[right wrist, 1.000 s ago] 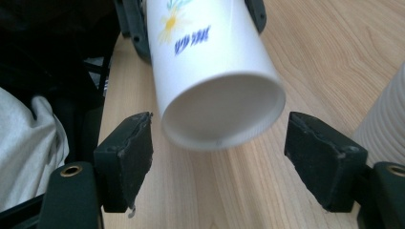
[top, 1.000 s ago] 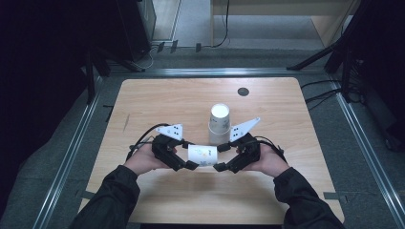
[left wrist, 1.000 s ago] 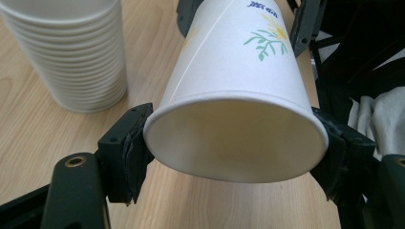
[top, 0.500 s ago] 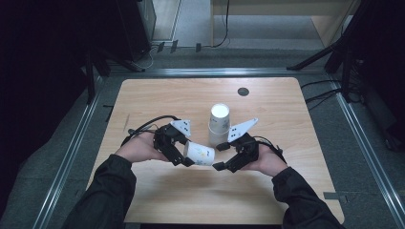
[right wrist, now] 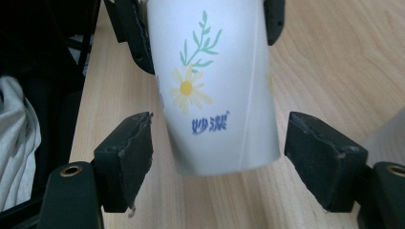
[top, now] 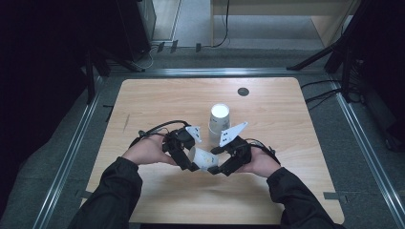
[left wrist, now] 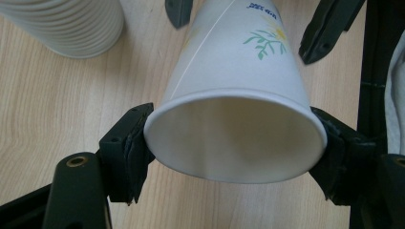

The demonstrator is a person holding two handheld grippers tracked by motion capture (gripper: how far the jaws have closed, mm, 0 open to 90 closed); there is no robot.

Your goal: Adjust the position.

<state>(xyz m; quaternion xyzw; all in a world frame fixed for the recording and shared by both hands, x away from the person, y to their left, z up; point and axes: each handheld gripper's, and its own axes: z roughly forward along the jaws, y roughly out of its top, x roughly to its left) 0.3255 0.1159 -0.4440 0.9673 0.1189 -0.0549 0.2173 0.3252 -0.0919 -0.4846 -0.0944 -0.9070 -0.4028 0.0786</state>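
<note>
A white paper cup (top: 203,159) with a daisy print lies on its side above the table (top: 143,105), between my two grippers. My left gripper (top: 187,157) is shut on it: in the left gripper view both pads (left wrist: 131,143) press on the rim of the cup (left wrist: 234,71), whose mouth faces the camera. My right gripper (top: 220,164) is open around the cup's base. In the right gripper view the cup (right wrist: 210,95) hangs between the jaws with a gap on each side, and the pads (right wrist: 126,157) do not touch it.
A stack of white paper cups (top: 218,119) stands upside down just beyond the grippers, also seen in the left gripper view as a ribbed stack (left wrist: 67,24). A dark round hole (top: 243,91) sits near the table's far edge. Metal rails run along both sides.
The left hand has shifted and turned a little with the cup, which now lies more tilted. The right hand has stayed in place at the cup's base.
</note>
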